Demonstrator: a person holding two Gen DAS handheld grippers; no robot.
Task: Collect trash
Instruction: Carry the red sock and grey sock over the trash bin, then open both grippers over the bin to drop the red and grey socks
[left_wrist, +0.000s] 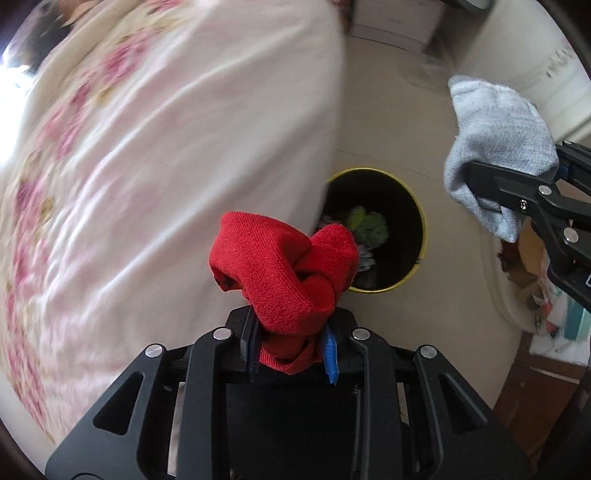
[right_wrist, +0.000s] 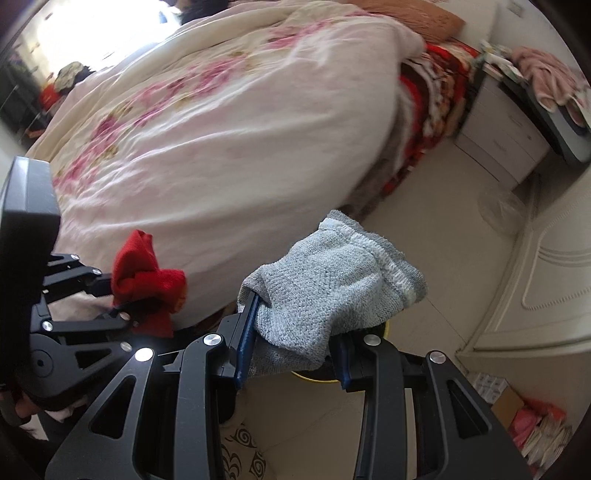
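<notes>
My left gripper (left_wrist: 291, 332) is shut on a crumpled red sock (left_wrist: 284, 269) and holds it in the air, just short of a black bin with a yellow rim (left_wrist: 413, 206) on the floor. The bin holds green and pale scraps. My right gripper (right_wrist: 291, 332) is shut on a grey sock (right_wrist: 325, 288). That grey sock also shows in the left wrist view (left_wrist: 495, 147), right of the bin and above floor level. The red sock shows in the right wrist view (right_wrist: 147, 277) in the left gripper (right_wrist: 122, 299). A sliver of the bin's yellow rim (right_wrist: 386, 328) peeks out under the grey sock.
A bed with a white and pink floral cover (right_wrist: 221, 122) fills the left, its edge next to the bin. A white drawer unit (right_wrist: 498, 136) stands at the far right. A pale cupboard door (right_wrist: 546, 280) is on the right. Boxes and clutter (right_wrist: 528, 417) lie on the floor.
</notes>
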